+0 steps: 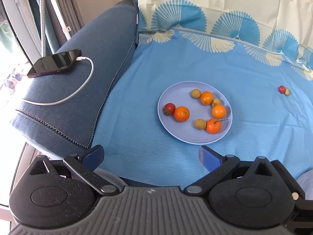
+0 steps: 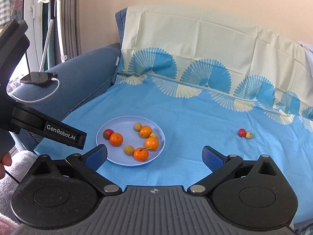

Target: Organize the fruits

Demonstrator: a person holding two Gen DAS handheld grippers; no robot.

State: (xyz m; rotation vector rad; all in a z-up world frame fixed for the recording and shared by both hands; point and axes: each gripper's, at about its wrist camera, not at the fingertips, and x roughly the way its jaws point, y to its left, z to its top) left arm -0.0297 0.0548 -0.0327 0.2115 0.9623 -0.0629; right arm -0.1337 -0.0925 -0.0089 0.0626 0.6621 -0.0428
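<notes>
Plate: lies on the sheet, mid-seat, right of the armrest.
On the plate: four oranges, three longans and a tomato at its left edge, touching one orange.
Loose pair: a small tomato and a longan, touching, on the sheet well right of the plate.
Phone: on the armrest, cable plugged in.
Backrest: behind the plate.

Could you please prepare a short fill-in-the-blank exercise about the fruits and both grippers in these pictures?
1. The round light-blue plate holds ____ orange tangerines.
2. The small red tomato off the plate touches one small ____ fruit.
3. Both the left gripper and the right gripper are ____.
4. The black phone lies on the blue ____.

Missing words: four; tan; open; armrest
</notes>
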